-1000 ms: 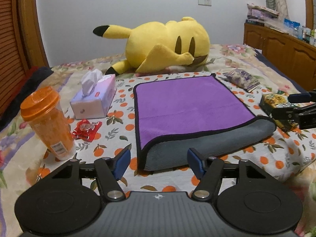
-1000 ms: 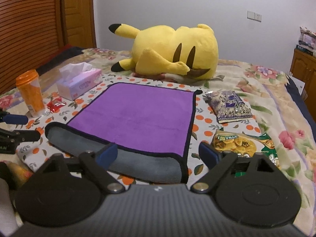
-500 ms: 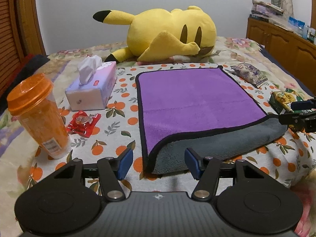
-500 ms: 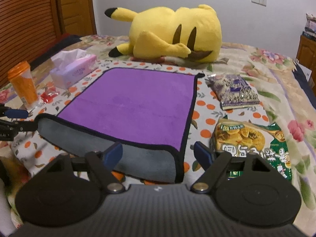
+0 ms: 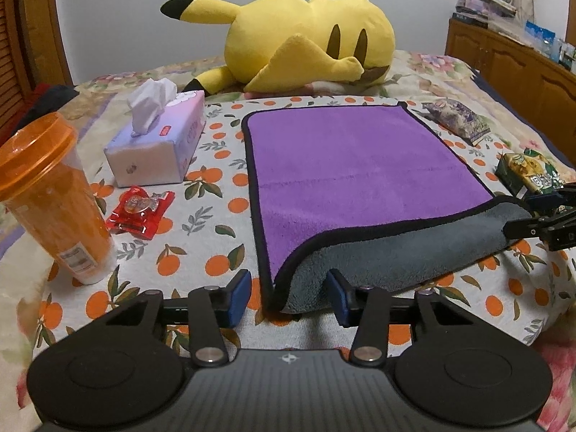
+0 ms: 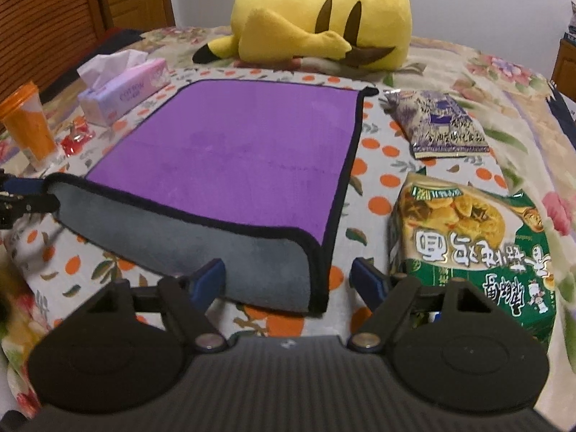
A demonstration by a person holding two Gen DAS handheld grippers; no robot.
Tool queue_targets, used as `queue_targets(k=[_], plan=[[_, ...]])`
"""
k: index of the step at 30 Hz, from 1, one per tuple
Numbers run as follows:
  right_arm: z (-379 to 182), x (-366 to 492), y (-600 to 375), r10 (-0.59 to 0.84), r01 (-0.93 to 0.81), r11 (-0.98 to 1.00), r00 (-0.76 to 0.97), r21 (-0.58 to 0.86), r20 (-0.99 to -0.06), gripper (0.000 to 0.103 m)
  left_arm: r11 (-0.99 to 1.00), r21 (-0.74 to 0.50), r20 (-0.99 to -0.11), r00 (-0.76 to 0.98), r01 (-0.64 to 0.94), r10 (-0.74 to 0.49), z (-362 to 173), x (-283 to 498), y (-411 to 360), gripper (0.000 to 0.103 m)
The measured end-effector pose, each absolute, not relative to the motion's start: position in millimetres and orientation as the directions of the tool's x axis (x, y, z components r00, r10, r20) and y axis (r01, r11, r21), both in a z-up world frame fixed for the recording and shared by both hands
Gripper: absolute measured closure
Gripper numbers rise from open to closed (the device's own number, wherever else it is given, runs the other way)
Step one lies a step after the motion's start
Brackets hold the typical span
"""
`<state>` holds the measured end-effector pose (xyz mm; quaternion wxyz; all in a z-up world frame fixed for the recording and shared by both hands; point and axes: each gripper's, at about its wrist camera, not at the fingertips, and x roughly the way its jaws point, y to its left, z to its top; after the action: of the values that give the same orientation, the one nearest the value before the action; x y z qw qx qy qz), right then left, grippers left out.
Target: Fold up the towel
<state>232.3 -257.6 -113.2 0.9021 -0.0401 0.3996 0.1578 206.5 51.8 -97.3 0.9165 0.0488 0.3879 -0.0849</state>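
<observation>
A purple towel (image 5: 352,158) with black trim lies flat on the bed; its near edge is turned over, showing the grey underside (image 5: 406,252). It also shows in the right wrist view (image 6: 230,151). My left gripper (image 5: 287,293) is open, its blue fingers on either side of the towel's near left corner. My right gripper (image 6: 288,279) is open around the near right corner. Each gripper shows at the edge of the other's view, at the far end of the grey fold.
A yellow plush toy (image 5: 306,43) lies behind the towel. Left of it stand a tissue box (image 5: 158,144), an orange cup (image 5: 50,198) and a red candy packet (image 5: 140,212). Two snack bags (image 6: 468,244) (image 6: 439,122) lie on the right. A wooden cabinet (image 5: 514,68) stands far right.
Both grippers have moved forward and down to the towel's near corners, which now sit between the open fingers. The towel itself has not moved.
</observation>
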Motion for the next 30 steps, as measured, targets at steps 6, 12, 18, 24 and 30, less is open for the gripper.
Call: queue_targets(k=[6, 12, 18, 24, 30], plan=[[-113.6, 234.0, -260.3, 0.276, -0.324, 0.943, 0.616, 0.082, -0.738, 0.042, 0.977, 0.03, -0.724, 0.678, 0.21, -0.123, -99.6, 205.7, 48.1, 0.062], [-113.1, 234.0, -261.4, 0.285, -0.329, 0.94, 0.612, 0.09, -0.737, 0.063, 0.975, 0.035, -0.725, 0.677, 0.219, -0.126, -101.1, 204.3, 47.1, 0.069], [-112.4, 235.2, -263.8, 0.277, -0.322, 0.943, 0.621, 0.084, -0.733, 0.082, 0.97, 0.042, -0.725, 0.675, 0.239, -0.135, -102.4, 203.1, 43.5, 0.082], [-111.7, 235.9, -263.9, 0.284, -0.333, 0.939, 0.625, 0.081, -0.727, 0.096, 0.969, 0.039, -0.714, 0.685, 0.246, -0.145, -101.1, 201.8, 43.1, 0.092], [-107.8, 238.3, -266.1, 0.293, -0.335, 0.939, 0.645, 0.084, -0.706, 0.097, 0.97, 0.034, -0.689, 0.709, 0.24, -0.151, -95.3, 200.5, 45.1, 0.095]])
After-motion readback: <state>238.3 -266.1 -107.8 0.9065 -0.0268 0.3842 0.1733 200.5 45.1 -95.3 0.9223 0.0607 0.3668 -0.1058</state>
